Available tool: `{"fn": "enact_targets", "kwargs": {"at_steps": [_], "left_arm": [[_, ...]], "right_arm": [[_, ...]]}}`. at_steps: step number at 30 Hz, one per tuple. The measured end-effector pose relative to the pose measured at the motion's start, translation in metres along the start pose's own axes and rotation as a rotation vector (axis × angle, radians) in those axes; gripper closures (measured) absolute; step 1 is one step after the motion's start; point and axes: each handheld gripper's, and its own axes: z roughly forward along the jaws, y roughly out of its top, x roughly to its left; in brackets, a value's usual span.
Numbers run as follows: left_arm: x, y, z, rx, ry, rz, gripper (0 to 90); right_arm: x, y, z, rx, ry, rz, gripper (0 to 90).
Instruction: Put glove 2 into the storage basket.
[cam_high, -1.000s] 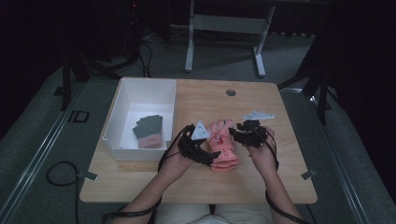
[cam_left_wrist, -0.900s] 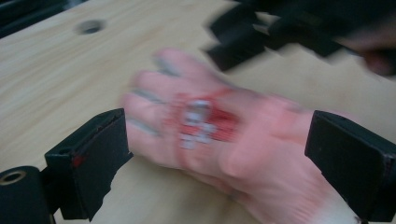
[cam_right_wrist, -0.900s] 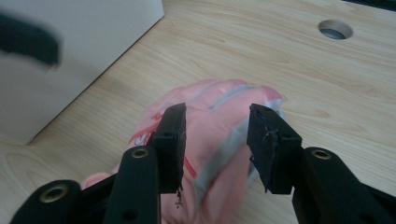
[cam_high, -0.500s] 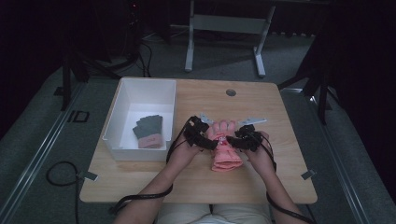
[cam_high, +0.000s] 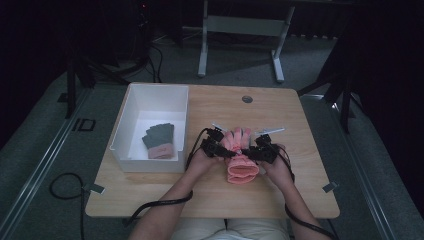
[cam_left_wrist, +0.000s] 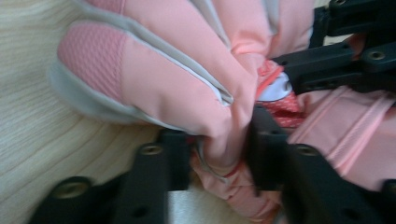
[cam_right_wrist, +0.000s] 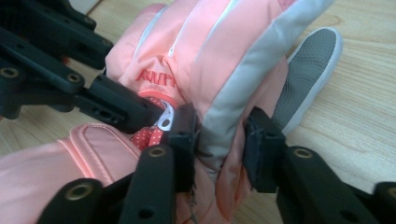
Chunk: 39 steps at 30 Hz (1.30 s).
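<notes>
A: Where does the pink ski glove (cam_high: 241, 159) lie?

B: On the wooden table (cam_high: 210, 197), near the person, just right of the white bin (cam_high: 126, 122) that holds a grey glove (cam_high: 160, 140). Its fingers point to the far side, its cuff to the near side.

A: And the 2 grippers?

B: The left gripper (cam_left_wrist: 217, 149) has just been closing and now pinches a fold of pink fabric at the glove's left edge, by the thumb. The right gripper (cam_right_wrist: 218, 140) has also been closing and clamps the grey-trimmed right edge. In each gripper view the pads press into the cloth.

A: So the step is a 2-handed pick-up?

B: That is my reading, probably to carry it left to the bin. To do it well, I would lift both hands together and level, so neither pinch takes all the weight.

A: Any risk?

B: The padded shell is slippery and each bite looks shallow; a fold could slide out. Keep the squeeze firm, rise slowly, and clear the bin's right wall before lowering.
</notes>
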Motion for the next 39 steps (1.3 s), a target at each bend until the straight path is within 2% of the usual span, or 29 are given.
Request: {"fn": "enact_targets", "kwargs": {"at_steps": [3,8,11,13,15,21,24,30,35,36,39], "left_arm": [[-0.009,0.004,-0.005,-0.018,0.008,0.046,74.2],[-0.027,0.018,-0.021,-0.056,0.002,0.103,76.7],[-0.038,0.029,-0.035,-0.076,0.003,0.133,77.1],[-0.043,0.033,-0.042,-0.085,0.014,0.144,77.4],[-0.055,0.043,-0.057,-0.087,0.043,0.167,77.4],[-0.069,0.055,-0.086,-0.095,0.085,0.202,77.3],[-0.071,0.060,-0.102,-0.099,0.090,0.208,77.4],[-0.072,0.064,-0.136,-0.106,0.136,0.226,77.4],[-0.068,0.063,-0.160,-0.122,0.151,0.211,77.4],[-0.068,0.063,-0.160,-0.122,0.151,0.211,77.4],[-0.066,0.064,-0.182,-0.134,0.181,0.209,77.3]], "right_arm": [[0.000,-0.001,-0.006,-0.027,0.003,0.017,71.2],[-0.002,0.003,-0.030,-0.102,0.015,0.021,72.2],[0.002,0.010,-0.046,-0.147,0.002,0.009,72.3],[0.003,0.012,-0.052,-0.160,0.003,0.003,72.3],[0.008,0.024,-0.071,-0.210,0.019,0.002,72.3],[0.019,0.038,-0.087,-0.248,0.020,-0.021,72.3],[0.026,0.048,-0.094,-0.262,0.032,-0.031,72.3],[0.045,0.071,-0.100,-0.290,0.049,-0.070,72.2],[0.060,0.089,-0.099,-0.301,0.070,-0.097,72.2],[0.060,0.089,-0.099,-0.301,0.070,-0.097,72.2],[0.073,0.104,-0.098,-0.310,0.085,-0.128,72.2]]}}
